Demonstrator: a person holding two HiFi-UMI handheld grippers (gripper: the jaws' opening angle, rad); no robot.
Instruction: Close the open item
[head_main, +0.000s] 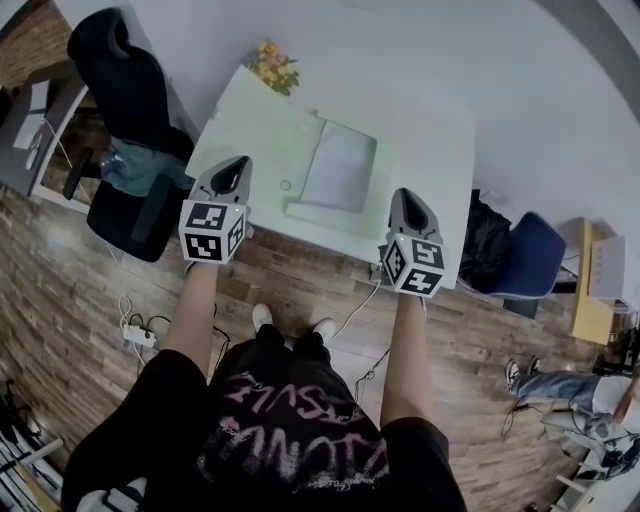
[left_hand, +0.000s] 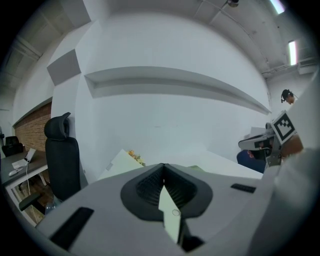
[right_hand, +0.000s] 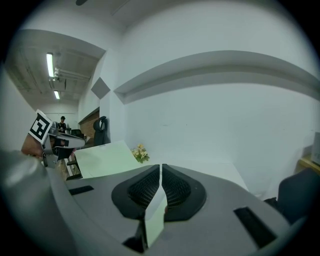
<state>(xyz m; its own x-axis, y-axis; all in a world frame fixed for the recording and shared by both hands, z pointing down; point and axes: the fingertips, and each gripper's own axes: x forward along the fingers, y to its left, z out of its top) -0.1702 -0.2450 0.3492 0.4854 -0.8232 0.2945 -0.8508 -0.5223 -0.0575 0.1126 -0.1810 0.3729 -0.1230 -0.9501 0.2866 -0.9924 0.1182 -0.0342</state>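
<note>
A pale open item like a laptop (head_main: 338, 172) lies in the middle of the white table (head_main: 430, 140), its lid (head_main: 342, 160) raised toward the far side. My left gripper (head_main: 233, 166) hovers over the table's near left edge, left of the item, shut and empty. My right gripper (head_main: 406, 198) is at the near edge, just right of the item, also shut with nothing between the jaws. In the left gripper view the jaws (left_hand: 163, 167) meet, aimed at the table's far corner (left_hand: 120, 160). The right gripper view shows the jaws (right_hand: 160, 167) together, with the pale tabletop (right_hand: 102, 157) to their left.
A bunch of yellow flowers (head_main: 272, 65) stands at the table's far left corner. A black office chair (head_main: 130, 110) is left of the table. A blue chair (head_main: 530, 255) and a dark bag (head_main: 487, 240) are at its right. Cables and a power strip (head_main: 138, 335) lie on the wooden floor.
</note>
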